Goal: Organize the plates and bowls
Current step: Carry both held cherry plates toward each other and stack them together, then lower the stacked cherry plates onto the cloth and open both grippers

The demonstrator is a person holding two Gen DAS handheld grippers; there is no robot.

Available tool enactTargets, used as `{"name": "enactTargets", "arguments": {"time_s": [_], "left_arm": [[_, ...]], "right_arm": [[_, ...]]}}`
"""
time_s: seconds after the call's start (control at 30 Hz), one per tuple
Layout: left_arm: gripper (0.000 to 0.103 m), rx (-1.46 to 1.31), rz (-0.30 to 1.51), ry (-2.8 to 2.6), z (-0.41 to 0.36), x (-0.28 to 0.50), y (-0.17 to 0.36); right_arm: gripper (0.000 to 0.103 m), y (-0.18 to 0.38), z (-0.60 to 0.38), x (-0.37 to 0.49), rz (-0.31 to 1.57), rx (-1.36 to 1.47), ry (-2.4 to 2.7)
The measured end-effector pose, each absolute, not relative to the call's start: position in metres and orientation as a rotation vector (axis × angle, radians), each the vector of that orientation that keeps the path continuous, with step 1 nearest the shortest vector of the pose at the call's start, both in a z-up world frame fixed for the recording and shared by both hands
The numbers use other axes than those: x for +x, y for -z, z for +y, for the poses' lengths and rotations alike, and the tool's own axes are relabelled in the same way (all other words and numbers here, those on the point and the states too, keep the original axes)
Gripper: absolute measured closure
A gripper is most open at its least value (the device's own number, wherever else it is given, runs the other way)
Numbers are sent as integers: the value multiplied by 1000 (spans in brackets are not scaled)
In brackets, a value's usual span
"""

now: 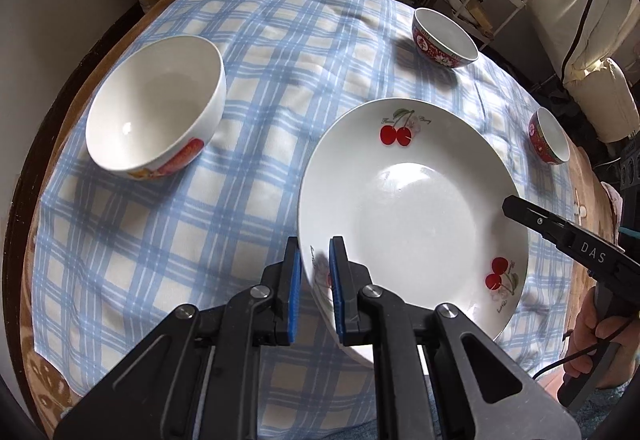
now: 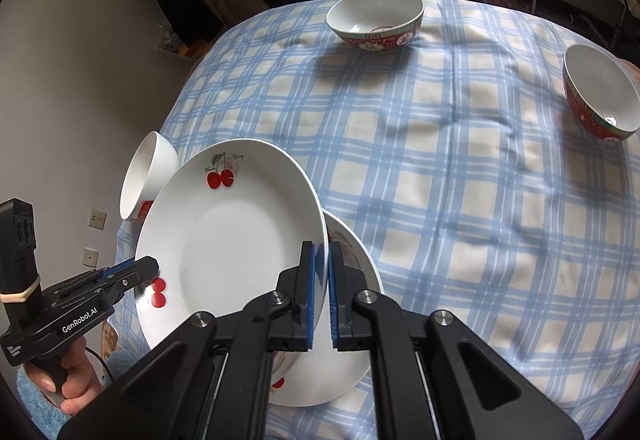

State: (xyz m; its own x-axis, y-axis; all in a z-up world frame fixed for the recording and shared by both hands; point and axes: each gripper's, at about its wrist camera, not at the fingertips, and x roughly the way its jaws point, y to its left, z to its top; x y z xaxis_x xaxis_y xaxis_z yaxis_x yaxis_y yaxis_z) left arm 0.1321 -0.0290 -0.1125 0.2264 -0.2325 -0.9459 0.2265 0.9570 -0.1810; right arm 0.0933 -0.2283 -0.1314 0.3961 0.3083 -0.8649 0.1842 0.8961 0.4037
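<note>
Two cherry plates — the upper cherry plate (image 2: 236, 236) is clamped at its rim by both the left gripper (image 1: 314, 276) and the right gripper (image 2: 322, 280), above the lower plate (image 2: 360, 320). Ahead lie three bowls — one white bowl (image 1: 156, 108), two red bowls (image 2: 376, 20) (image 2: 600, 92).

plate (image 1: 420, 208): glossy white ceramic | tablecloth (image 1: 224, 200): soft matt checked cloth | white bowl (image 1: 156, 108): glossy ceramic

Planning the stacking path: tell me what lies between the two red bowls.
Only checked tablecloth between the far red bowl and the right red bowl, seen in the right wrist view.
</note>
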Motion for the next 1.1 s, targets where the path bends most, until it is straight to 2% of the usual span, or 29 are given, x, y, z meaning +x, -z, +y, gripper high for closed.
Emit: {"name": "enactTargets", "arguments": {"time_s": [0.6, 1.1], "left_arm": [[90, 54, 1355, 338, -32, 109, 145], [90, 83, 1368, 348, -42, 104, 153]], "right_arm": [[95, 139, -218, 67, 1127, 413, -42], [94, 156, -215, 64, 1179, 326, 4]]}}
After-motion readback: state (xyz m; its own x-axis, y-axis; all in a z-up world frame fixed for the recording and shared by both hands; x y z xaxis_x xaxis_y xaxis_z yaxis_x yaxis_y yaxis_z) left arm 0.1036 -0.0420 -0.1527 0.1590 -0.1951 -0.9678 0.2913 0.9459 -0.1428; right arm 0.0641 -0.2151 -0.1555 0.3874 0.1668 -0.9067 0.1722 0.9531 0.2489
